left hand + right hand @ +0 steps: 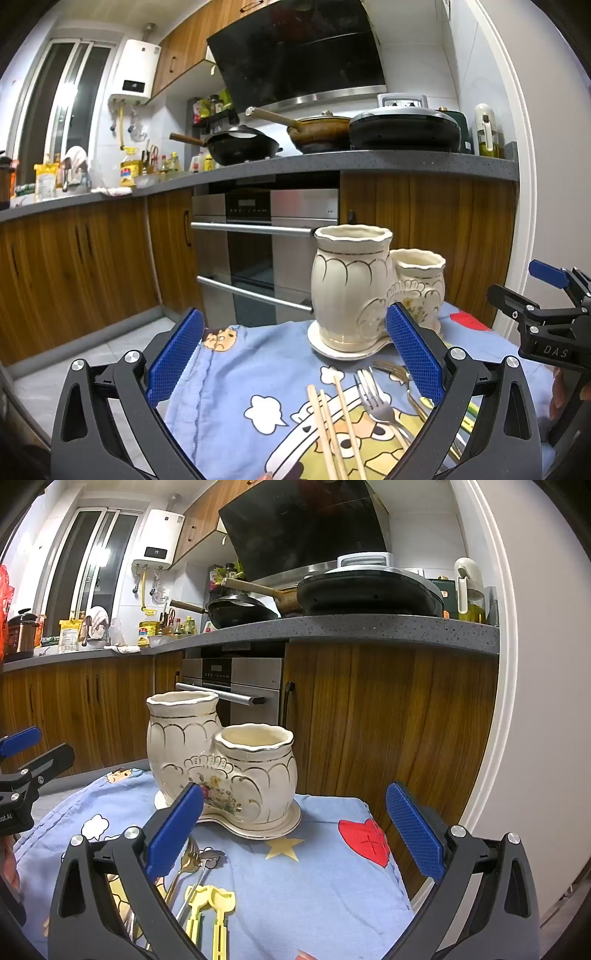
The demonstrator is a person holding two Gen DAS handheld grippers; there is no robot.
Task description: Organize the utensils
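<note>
A cream ceramic double utensil holder (pixel 354 291) (pixel 225 768) stands empty at the far end of a small table with a blue cartoon cloth (pixel 236 384) (pixel 317 878). Wooden chopsticks (pixel 332 428), a silver fork (pixel 376 402) and a gold fork (pixel 395 369) lie on the cloth in front of it. In the right wrist view, gold and silver spoons (pixel 199 860) and yellow plastic utensils (pixel 210 908) lie there too. My left gripper (pixel 295 354) is open and empty above the chopsticks and forks. My right gripper (pixel 295 830) is open and empty above the cloth.
A kitchen counter (pixel 332 162) with woks and pans runs behind the table, with wooden cabinets (pixel 388 720) and a steel oven (pixel 266 236) below. The right gripper's body (pixel 546 325) shows at the right edge of the left wrist view.
</note>
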